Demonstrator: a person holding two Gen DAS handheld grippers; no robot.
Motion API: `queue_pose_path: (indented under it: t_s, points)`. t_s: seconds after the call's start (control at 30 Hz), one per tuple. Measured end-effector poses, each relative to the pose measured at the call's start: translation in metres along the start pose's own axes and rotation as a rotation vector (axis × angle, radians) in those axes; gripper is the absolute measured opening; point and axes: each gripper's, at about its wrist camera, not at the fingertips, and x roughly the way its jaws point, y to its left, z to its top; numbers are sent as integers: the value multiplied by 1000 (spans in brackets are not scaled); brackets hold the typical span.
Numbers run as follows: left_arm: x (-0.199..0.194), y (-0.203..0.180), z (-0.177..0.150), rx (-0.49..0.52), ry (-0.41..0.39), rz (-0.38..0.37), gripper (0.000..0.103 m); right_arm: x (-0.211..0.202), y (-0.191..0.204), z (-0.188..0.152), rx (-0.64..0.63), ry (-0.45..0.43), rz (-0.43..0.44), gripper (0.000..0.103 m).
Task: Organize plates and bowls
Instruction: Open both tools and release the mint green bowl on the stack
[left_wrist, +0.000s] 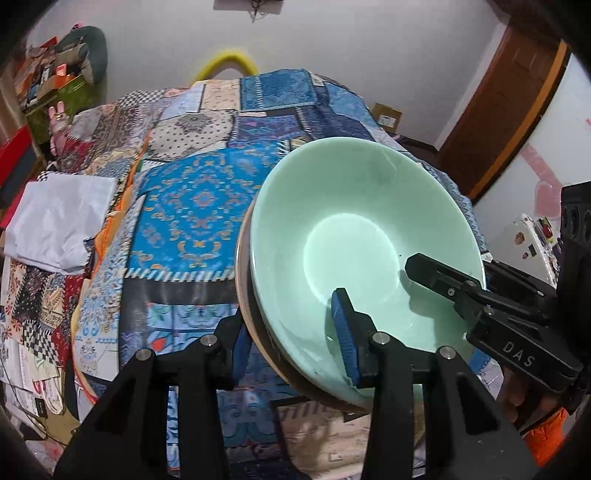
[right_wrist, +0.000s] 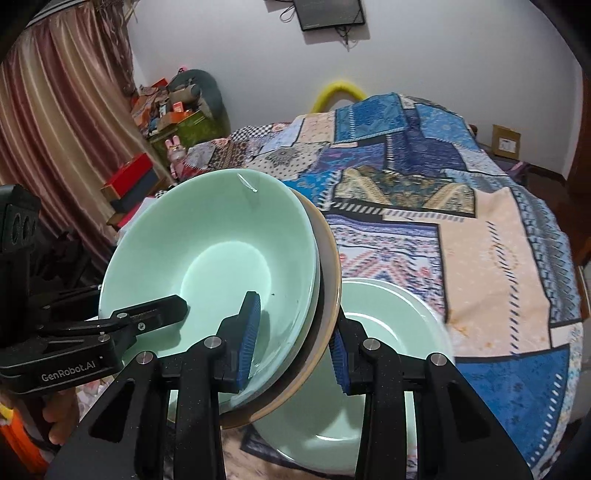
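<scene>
Bowl: pale green bowl (left_wrist: 364, 236) held up off the bed, tilted on edge, nested in a tan-rimmed dish (left_wrist: 246, 295); the two make one stack, hollow side facing the cameras
Dish: only its tan rim and dark underside show behind the bowl; in the right wrist view it is the outer edge (right_wrist: 330, 266) of the stack
Left gripper (left_wrist: 293, 350): fingers clamped on the stack's rim; one blue pad (left_wrist: 343, 332) inside the bowl, the other behind the dish
Right gripper (right_wrist: 295, 339): fingers clamped on the opposite rim of the same stack; one blue pad (right_wrist: 249, 336) inside the bowl, the other behind the dish; a hand partly visible beneath it in the left wrist view
Second bowl (right_wrist: 373, 369): pale green, lying on the bed just below the lifted stack, partly hidden by the right gripper
Bed: patchwork quilt (left_wrist: 192, 206), mostly blue; white cloth (left_wrist: 61, 221) at its edge
Room: curtain (right_wrist: 62, 133) and cluttered boxes (right_wrist: 173, 110) by the wall
</scene>
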Motion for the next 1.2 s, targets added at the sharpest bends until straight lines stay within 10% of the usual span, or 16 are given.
queue_pose_path:
  t_s: [1.2]
  points:
    - [90, -55, -11, 81, 186, -28, 41, 12, -76, -43, 156, 96, -56, 32]
